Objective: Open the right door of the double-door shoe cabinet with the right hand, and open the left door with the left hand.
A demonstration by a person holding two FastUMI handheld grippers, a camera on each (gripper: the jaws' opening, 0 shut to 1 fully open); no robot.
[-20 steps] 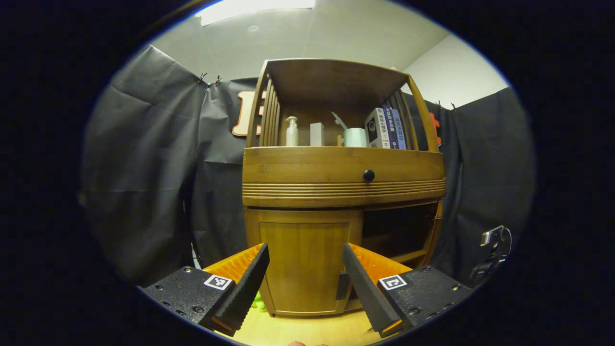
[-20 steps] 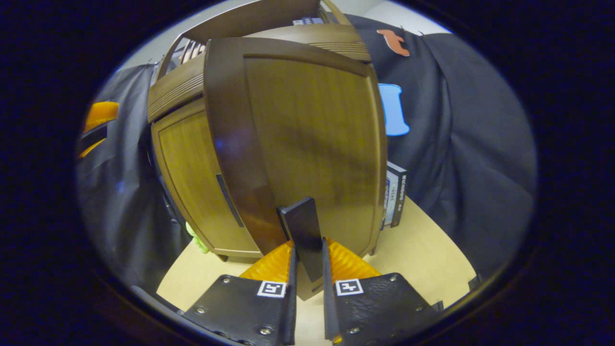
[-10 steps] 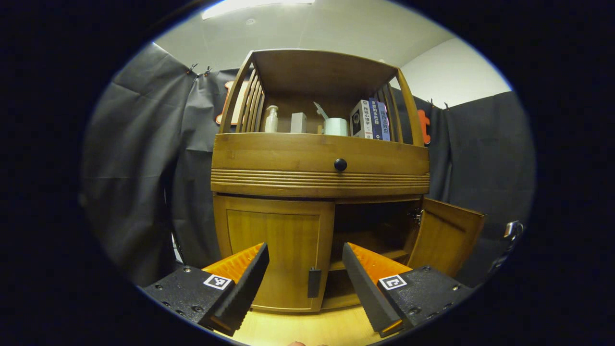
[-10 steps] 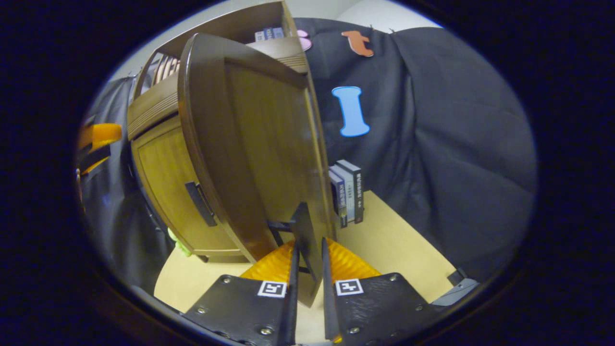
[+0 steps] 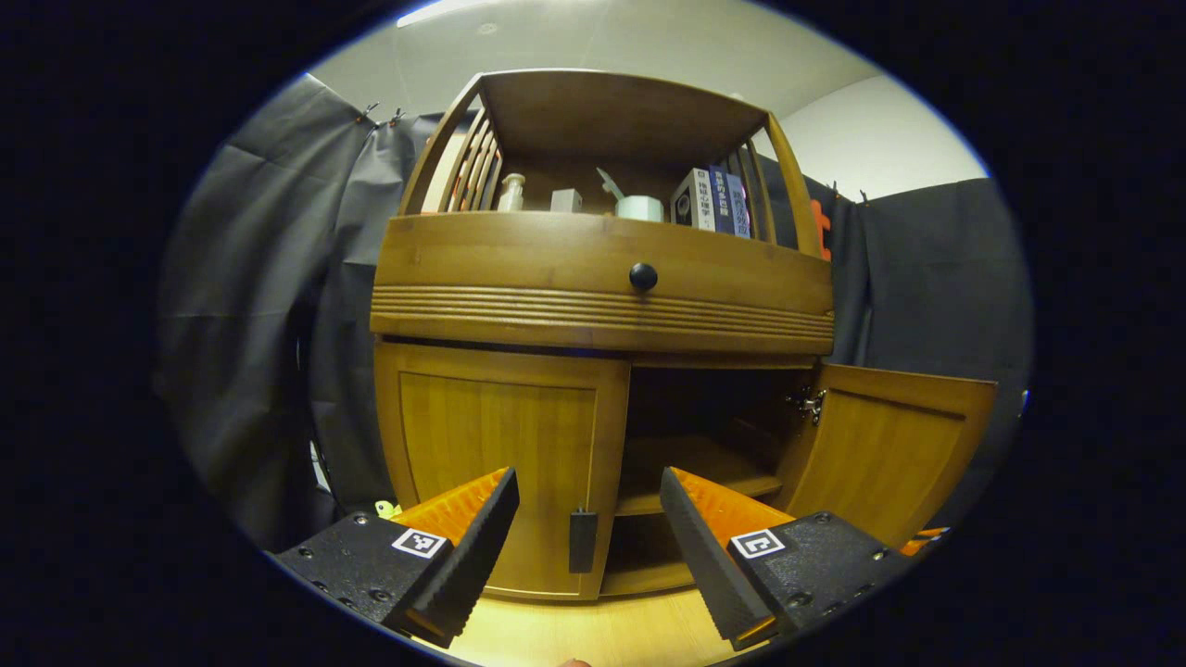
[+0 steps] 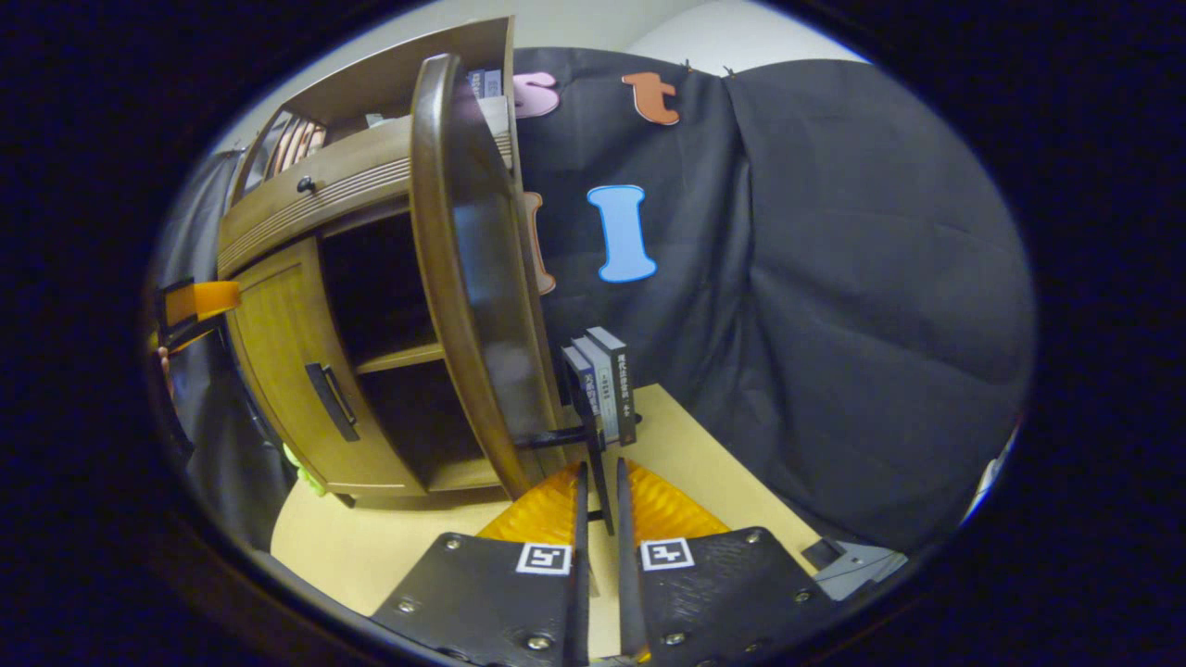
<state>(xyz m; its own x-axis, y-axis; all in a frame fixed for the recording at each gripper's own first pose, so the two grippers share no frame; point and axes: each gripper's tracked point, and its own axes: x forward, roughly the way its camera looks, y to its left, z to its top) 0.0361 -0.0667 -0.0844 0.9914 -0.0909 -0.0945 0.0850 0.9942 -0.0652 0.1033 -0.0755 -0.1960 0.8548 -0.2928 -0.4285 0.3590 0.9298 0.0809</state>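
Observation:
The wooden shoe cabinet [image 5: 602, 306] stands straight ahead in the left gripper view. Its left door [image 5: 500, 463] is closed, with a dark handle [image 5: 582, 540] at its right edge. My left gripper [image 5: 587, 477] is open a short way in front of that door, touching nothing. The right door [image 5: 889, 454] stands swung wide open. In the right gripper view this door [image 6: 473, 278] shows nearly edge-on, and my right gripper [image 6: 600, 472] is shut on its dark handle [image 6: 598, 435]. The left door [image 6: 287, 371] and the left gripper [image 6: 190, 306] show at the far left.
A drawer with a black knob [image 5: 642, 276] runs above the doors, under an open shelf holding a bottle and books [image 5: 713, 199]. An inner shelf [image 5: 695, 463] shows inside. Books [image 6: 607, 384] stand on the light wooden floor behind the open door. Black cloth walls surround the cabinet.
The right door has swung from partly open to wide open, pulled by my right gripper. My left gripper has shifted so that the left door's handle now sits between its fingers' line.

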